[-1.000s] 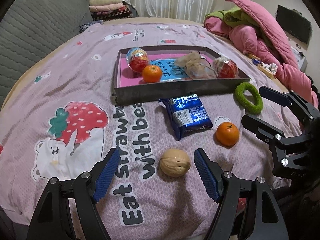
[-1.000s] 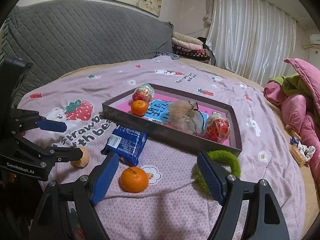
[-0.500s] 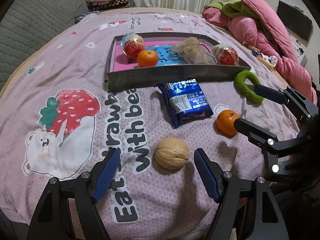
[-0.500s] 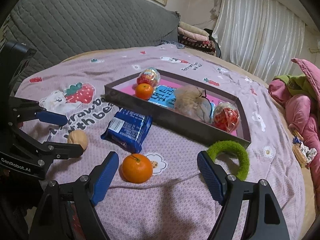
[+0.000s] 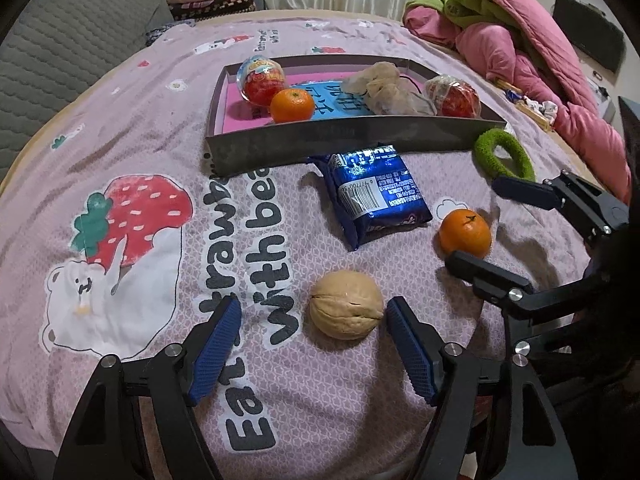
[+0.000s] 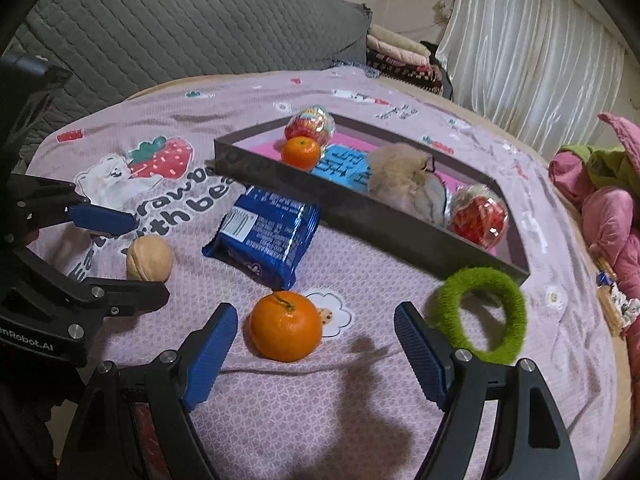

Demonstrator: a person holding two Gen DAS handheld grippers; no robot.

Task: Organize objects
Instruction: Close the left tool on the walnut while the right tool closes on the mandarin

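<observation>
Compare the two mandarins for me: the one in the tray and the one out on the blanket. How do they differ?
The mandarin in the tray sits inside the tray, touching a wrapped red egg toy. The mandarin on the blanket lies loose, outside it. The blanket one sits just ahead of the open right tool; the tray one has no tool near. Both are round, orange, unpeeled.

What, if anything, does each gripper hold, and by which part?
Nothing. The left gripper, its jaws just closing, brackets the walnut without gripping; the right gripper stands open around the loose orange.
</observation>
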